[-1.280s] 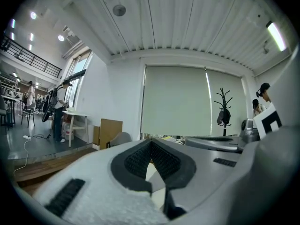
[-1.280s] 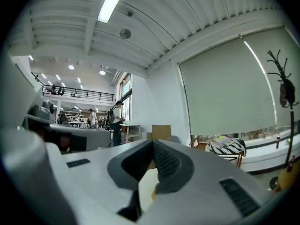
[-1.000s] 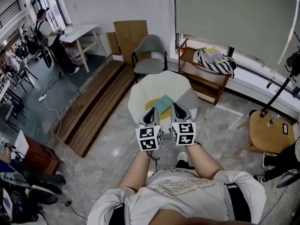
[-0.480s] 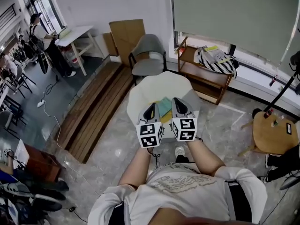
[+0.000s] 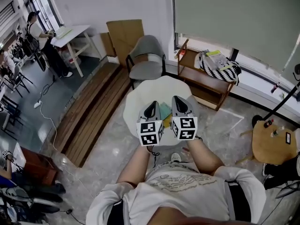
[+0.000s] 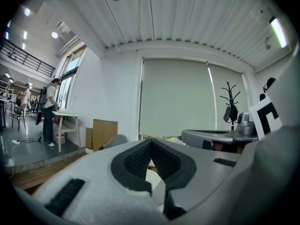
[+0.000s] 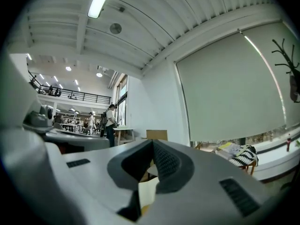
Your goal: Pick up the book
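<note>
Head view alone: book [image 5: 165, 110] on table [image 5: 138, 101] | left claw [image 6: 150, 143], right claw [image 7: 153, 142]: pressed together

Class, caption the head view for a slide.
Left gripper and right gripper, side by side, point toward a round white table bearing a teal book.

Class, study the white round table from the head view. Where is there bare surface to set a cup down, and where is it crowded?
The white round table is bare across its far half, toward the grey chair, and along its left rim. The near part is crowded: there the teal book shows between the left gripper and the right gripper.
</note>
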Motion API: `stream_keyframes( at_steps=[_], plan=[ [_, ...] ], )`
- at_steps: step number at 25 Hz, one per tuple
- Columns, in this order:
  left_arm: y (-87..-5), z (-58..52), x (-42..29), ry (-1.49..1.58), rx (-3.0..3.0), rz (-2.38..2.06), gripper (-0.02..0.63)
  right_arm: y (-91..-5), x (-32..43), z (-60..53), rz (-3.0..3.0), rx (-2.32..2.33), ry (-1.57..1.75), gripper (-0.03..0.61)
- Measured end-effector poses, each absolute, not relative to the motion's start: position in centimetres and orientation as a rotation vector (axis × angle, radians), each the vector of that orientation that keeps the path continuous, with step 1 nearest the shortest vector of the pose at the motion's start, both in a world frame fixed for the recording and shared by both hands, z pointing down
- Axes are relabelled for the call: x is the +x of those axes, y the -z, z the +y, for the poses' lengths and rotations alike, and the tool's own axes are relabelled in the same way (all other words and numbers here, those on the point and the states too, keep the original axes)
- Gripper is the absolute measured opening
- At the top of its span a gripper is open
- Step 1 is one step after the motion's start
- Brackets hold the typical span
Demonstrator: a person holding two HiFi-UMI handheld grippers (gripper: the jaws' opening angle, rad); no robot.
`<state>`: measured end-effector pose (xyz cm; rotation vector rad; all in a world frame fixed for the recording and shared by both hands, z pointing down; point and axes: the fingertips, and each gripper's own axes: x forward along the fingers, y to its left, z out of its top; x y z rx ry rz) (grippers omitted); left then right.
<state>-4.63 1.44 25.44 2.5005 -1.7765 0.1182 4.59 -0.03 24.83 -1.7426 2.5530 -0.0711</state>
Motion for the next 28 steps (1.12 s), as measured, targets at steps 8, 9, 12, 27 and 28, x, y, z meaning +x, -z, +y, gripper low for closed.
stream_keyframes(
  at_steps=[8, 9, 12, 27, 28],
  plan=[
    [-25.3, -5.5, -2.9, -0.113, 2.485, -1.761, 0.020, -24.9, 5.5, -7.1, 2.601, -1.715, 0.104, 0.028],
    [-25.3, -6.4, -2.6, -0.121, 2.481, -1.764, 0.020, -25.0, 5.7, -8.0, 2.606, -1.710, 0.107, 0.028],
    [-25.3, -9.0, -2.2, -0.128, 2.458, -1.769, 0.020, -25.2, 6.2, -10.7, 2.618, -1.693, 0.131, 0.028],
    [-26.0, -17.3, -1.3, -0.131, 2.356, -1.815, 0.020, -25.7, 6.4, -18.8, 2.707, -1.578, 0.165, 0.028],
    [-26.1, -17.5, -1.2, -0.132, 2.357, -1.812, 0.020, -25.9, 6.5, -19.1, 2.708, -1.579, 0.170, 0.028]
  ],
)
